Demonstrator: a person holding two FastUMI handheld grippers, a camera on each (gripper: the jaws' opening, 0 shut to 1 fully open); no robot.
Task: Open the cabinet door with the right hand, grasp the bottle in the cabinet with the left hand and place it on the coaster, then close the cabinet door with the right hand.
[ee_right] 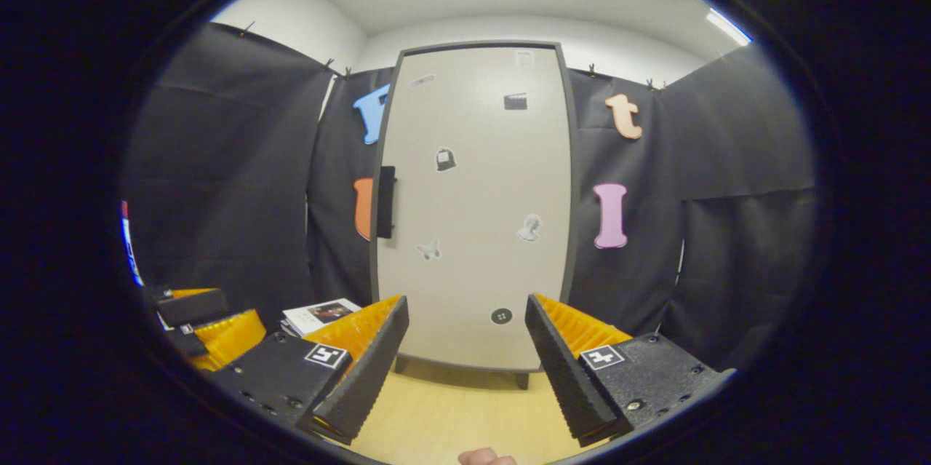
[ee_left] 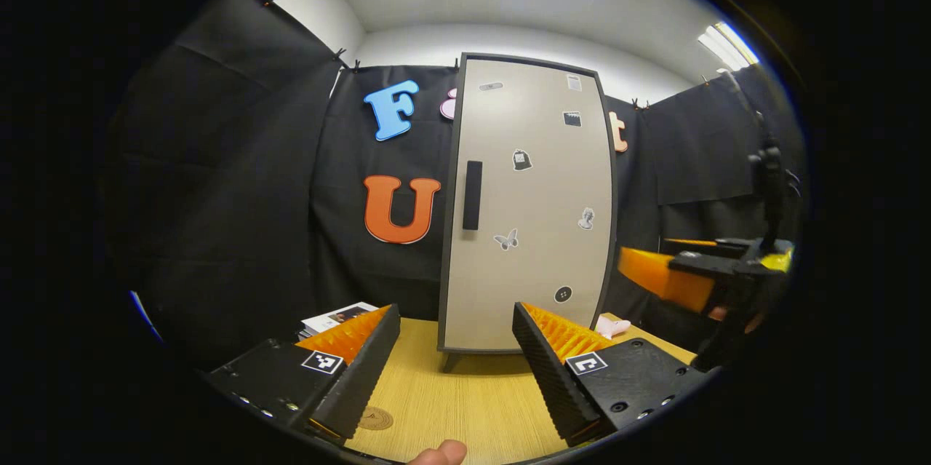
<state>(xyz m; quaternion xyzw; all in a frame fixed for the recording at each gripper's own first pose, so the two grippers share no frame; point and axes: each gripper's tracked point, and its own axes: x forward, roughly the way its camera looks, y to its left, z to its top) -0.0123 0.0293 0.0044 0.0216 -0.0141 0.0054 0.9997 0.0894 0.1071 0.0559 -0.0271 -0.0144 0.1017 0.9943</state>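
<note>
Task status: not started, judging from the closed door.

Left gripper view, left to right:
- Booklets [ee_left: 338, 317] lying at the bench's left rear corner.
- Round coaster [ee_left: 375, 418] flat on the wooden bench [ee_left: 473, 392], just right of the left finger, bare.
- Left gripper [ee_left: 456, 370] low over the bench, jaws wide apart, clamped on nothing.
- Cabinet [ee_left: 527, 210] upright at the bench's rear, door fully shut, stickers across its face.
- Dark vertical handle [ee_left: 472, 195] on the door's left edge, untouched.
- Small pink object [ee_left: 609, 327] on the bench beside the cabinet's right foot; identity unclear.
- Right gripper [ee_left: 658, 277] hovering to the right of the cabinet, well apart from the handle.

Right gripper view, left to right:
- Left gripper visible at the lower left edge.
- Handle at the door's left edge.
- Right gripper facing the closed door, jaws wide apart, empty.

Bottle: hidden behind the shut door; position inside cannot be told.

Remaining: open door with right gripper, grasp bottle with left gripper, place on coaster, close door.
</note>
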